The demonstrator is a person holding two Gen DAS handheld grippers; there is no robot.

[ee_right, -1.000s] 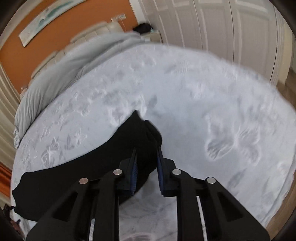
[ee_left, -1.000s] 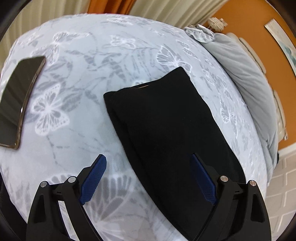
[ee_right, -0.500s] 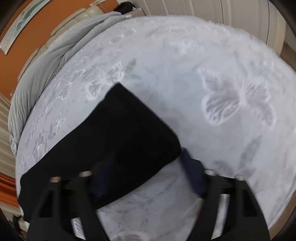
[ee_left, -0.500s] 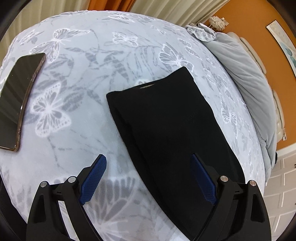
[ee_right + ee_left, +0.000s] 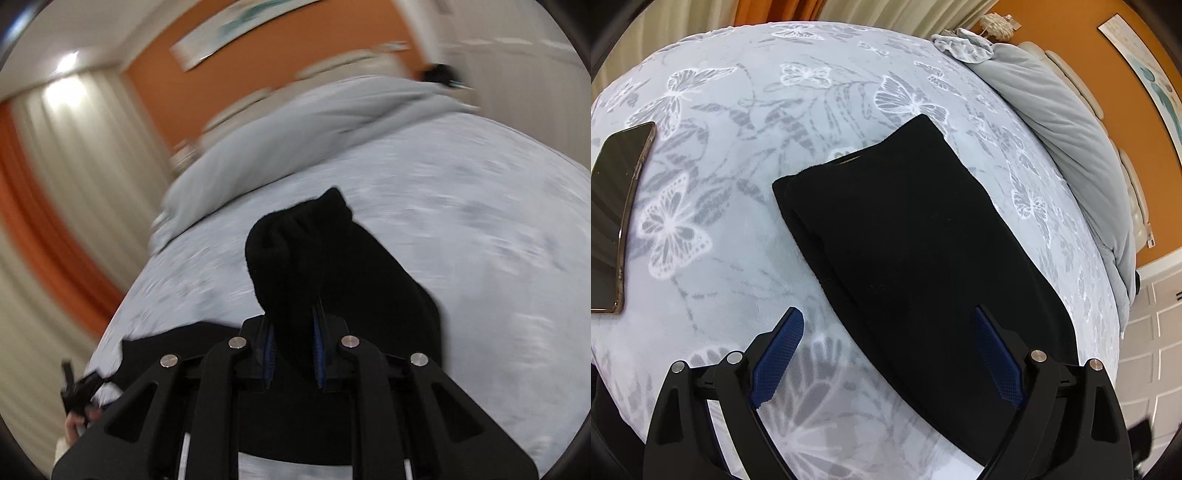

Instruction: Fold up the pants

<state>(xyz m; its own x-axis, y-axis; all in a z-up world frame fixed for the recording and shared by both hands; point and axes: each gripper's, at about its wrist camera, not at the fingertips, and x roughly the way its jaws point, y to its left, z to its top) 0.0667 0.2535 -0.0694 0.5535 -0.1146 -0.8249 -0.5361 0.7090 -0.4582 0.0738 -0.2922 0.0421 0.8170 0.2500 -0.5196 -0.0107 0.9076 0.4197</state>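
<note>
Black pants (image 5: 905,229) lie folded lengthwise on the butterfly-print bedspread (image 5: 738,184). My left gripper (image 5: 886,312) hovers open over their near edge, one blue pad above the blanket and the other above the black cloth, touching nothing. In the blurred right wrist view, my right gripper (image 5: 293,317) has its jaws closing, with the pads pressing a bunched end of the pants (image 5: 306,251). That end is raised off the bedspread (image 5: 480,240) and sticks up past the fingertips; the rest trails down behind.
A dark phone (image 5: 617,206) lies on the bedspread at the far left. A rolled grey duvet (image 5: 1071,147) runs along the headboard side under an orange wall. Curtains hang beyond the bed. White panelled doors (image 5: 1152,332) stand at the right.
The right gripper opened over the pants' end, then closed on it and swung up, lifting the cloth off the bed. The left gripper stayed put and open.
</note>
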